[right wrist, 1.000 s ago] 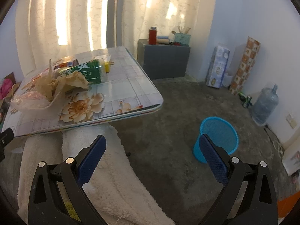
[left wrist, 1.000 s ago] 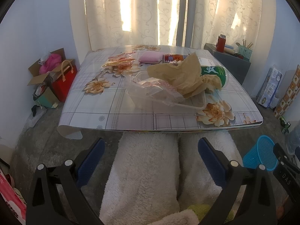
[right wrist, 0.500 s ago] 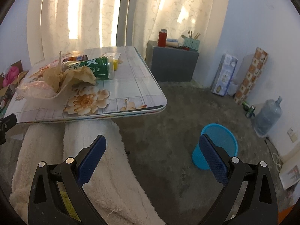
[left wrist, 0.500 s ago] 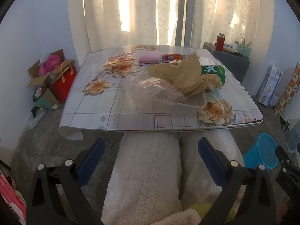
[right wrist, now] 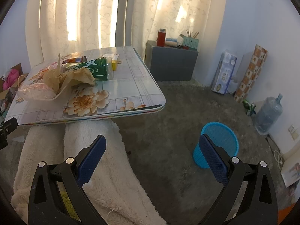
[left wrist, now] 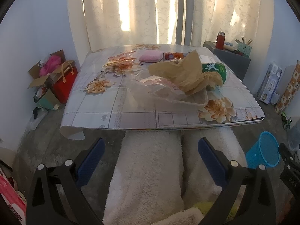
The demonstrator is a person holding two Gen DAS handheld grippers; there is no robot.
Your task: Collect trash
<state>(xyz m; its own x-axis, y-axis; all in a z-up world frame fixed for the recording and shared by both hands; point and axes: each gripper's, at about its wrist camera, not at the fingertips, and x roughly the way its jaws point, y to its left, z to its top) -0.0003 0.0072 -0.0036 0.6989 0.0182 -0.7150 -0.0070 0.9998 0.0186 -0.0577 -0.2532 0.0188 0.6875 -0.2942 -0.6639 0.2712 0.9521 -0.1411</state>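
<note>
Left wrist view. Your left gripper [left wrist: 150, 151] hangs low in front of the table [left wrist: 116, 116], above your lap in white fleece [left wrist: 148, 170]; its 2 blue pads stand wide apart and hold nothing. The trash sits near the table's middle and right: a crumpled brown paper [left wrist: 189, 75] lying over a clear plastic tray [left wrist: 198, 101] with a thin plastic bag [left wrist: 159, 86] spilling from it, and a green bottle [left wrist: 215, 69] on its side just behind the paper. A pink pack [left wrist: 151, 56] and a small printed can [left wrist: 172, 55] lie farther back. The blue bin [left wrist: 262, 153] stands on the floor to your right, well apart from the table. Judged from this, nothing is collected yet, so the step in hand is the first reach. Approach the paper from above and close on a thick fold, not a loose edge, or it is likely to slip or drag the bag along.

Right wrist view. Your right gripper [right wrist: 152, 150] also gapes fully and is empty, held low between the table corner and the blue bin [right wrist: 219, 146]. The green bottle [right wrist: 93, 69] lies nearest this side, touching the paper [right wrist: 75, 76]. Take it across its body, since a round bottle may roll; keep the bin's mouth in sight for the drop.
</note>
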